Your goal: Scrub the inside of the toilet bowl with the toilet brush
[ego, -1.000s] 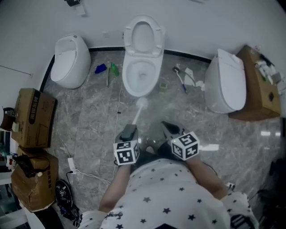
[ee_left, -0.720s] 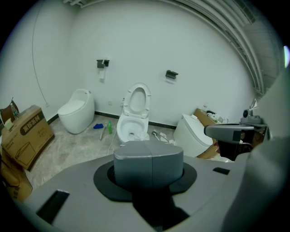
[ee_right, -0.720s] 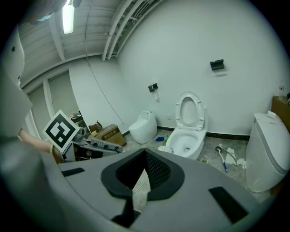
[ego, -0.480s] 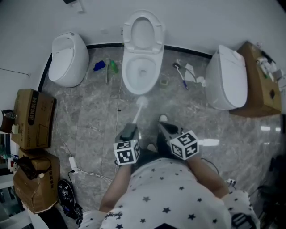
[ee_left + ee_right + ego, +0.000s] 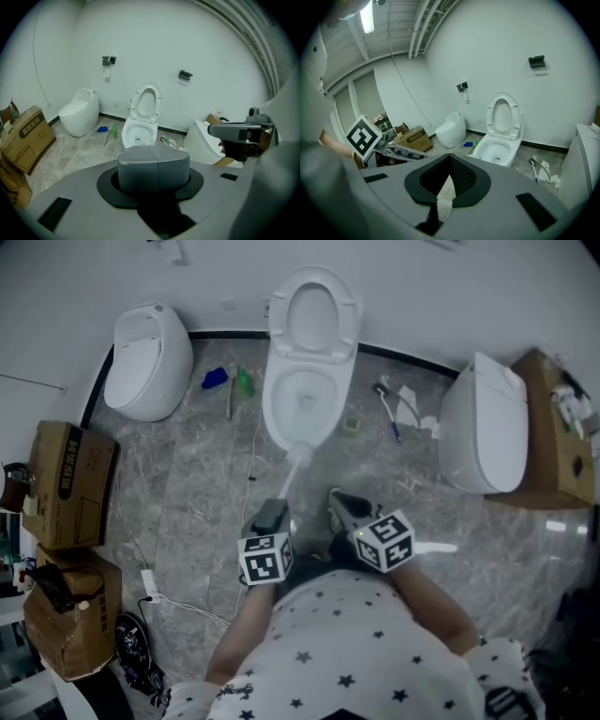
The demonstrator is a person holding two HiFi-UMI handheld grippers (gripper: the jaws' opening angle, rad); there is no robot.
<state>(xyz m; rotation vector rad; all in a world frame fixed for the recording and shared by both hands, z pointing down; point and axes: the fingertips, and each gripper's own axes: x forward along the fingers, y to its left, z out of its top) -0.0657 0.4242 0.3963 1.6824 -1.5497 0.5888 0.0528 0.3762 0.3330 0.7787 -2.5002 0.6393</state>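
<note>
Grey marble floor (image 5: 187,493). Brush (image 5: 287,482) head has closed in on the toilet (image 5: 272,407) front rim, not yet inside. Left tool (image 5: 270,517) pinches the brush; right tool (image 5: 341,506) spread, empty.

The left tool (image 5: 153,157), jaws pressed together, faces the open toilet bowl (image 5: 138,134).

Bare washroom-style test room: three toilets (image 5: 309,381), cardboard boxes (image 5: 70,486).

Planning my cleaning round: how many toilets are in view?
3: the open toilet ahead at the wall, the left toilet beside it, lid shut, and the right toilet, lid shut.
</note>
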